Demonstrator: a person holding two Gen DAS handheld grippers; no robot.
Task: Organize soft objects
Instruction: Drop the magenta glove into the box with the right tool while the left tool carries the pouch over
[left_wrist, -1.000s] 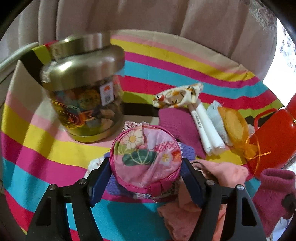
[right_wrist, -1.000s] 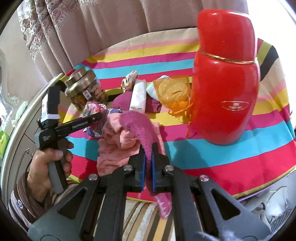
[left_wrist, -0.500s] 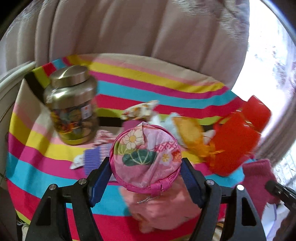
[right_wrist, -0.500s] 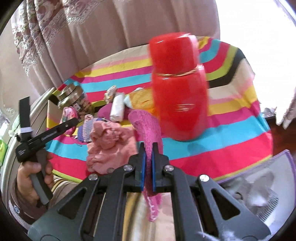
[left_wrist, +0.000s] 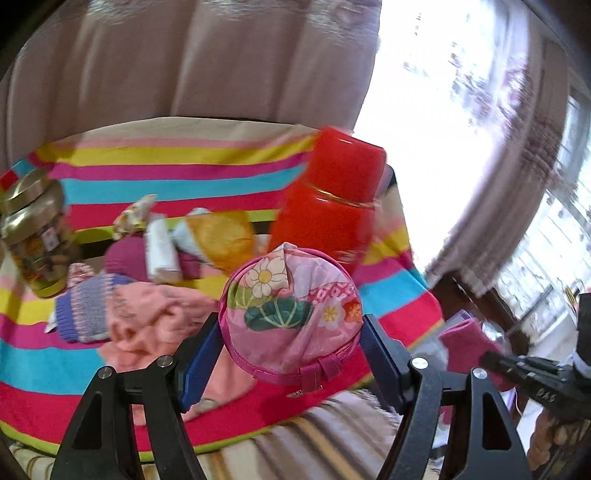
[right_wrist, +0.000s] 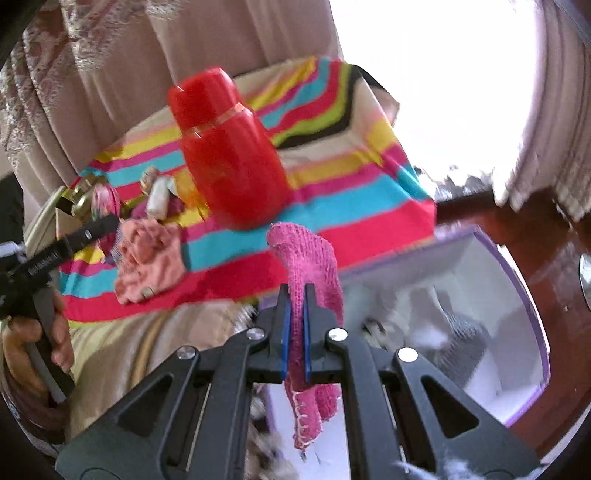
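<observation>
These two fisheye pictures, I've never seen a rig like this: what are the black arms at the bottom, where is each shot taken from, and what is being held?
No robot here: a person holds a hand-held gripper in each hand, and a camera on each looks along its jaws.

In the left wrist view, the left gripper clamps a round pink floral pouch. In the right wrist view, the right gripper is shut on a pink knitted glove, above a white box with a purple rim.

On the striped tablecloth are a red flask, a gold-lidded jar, a peach cloth, a purple striped knit and other small soft things.
</observation>
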